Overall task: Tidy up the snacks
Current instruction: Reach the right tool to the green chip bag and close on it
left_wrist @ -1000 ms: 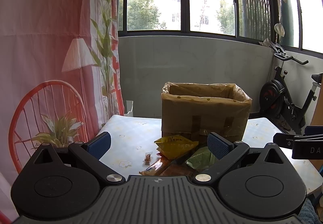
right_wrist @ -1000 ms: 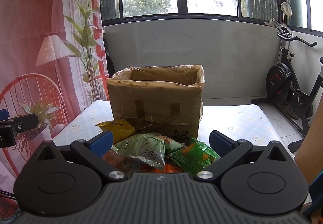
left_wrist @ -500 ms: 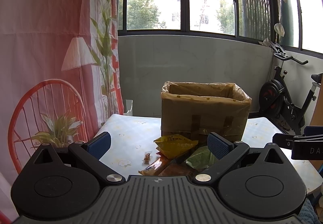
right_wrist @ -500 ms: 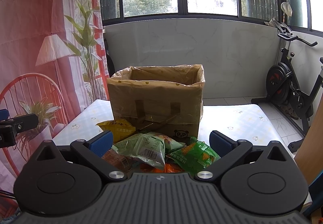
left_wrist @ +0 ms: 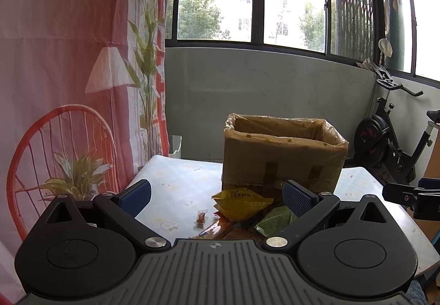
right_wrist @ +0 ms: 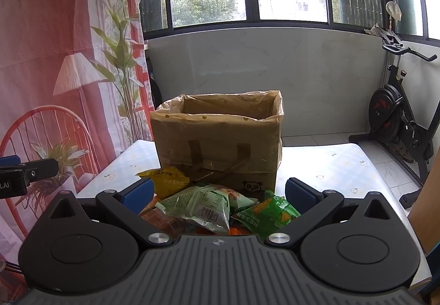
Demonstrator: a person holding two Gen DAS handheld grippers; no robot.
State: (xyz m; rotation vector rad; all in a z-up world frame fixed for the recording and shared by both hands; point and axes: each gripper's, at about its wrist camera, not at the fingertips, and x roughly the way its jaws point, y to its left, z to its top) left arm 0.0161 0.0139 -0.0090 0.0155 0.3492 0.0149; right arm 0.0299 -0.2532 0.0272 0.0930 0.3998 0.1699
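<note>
The snack packets [right_wrist: 209,206] lie heaped on the desk [right_wrist: 330,164] near its front edge, touching the foot of the plastic-lined cardboard box [right_wrist: 220,139]. They look light, puffy and crinkly, their film probably slick, so a crimped end seam seems the safest hold. A yellow chip bag [left_wrist: 239,201] tops the pile. The left tool [left_wrist: 216,195] and right tool [right_wrist: 218,193] both gape wide, empty.

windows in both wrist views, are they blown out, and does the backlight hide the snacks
Left wrist view: the window panes are overexposed, sky white; the yellow snack packet stays readable. Right wrist view: same blown-out glass; the brown cardboard box lined with a plastic bag is shaded in front, and the pale green barcoded packet stays clear.
</note>
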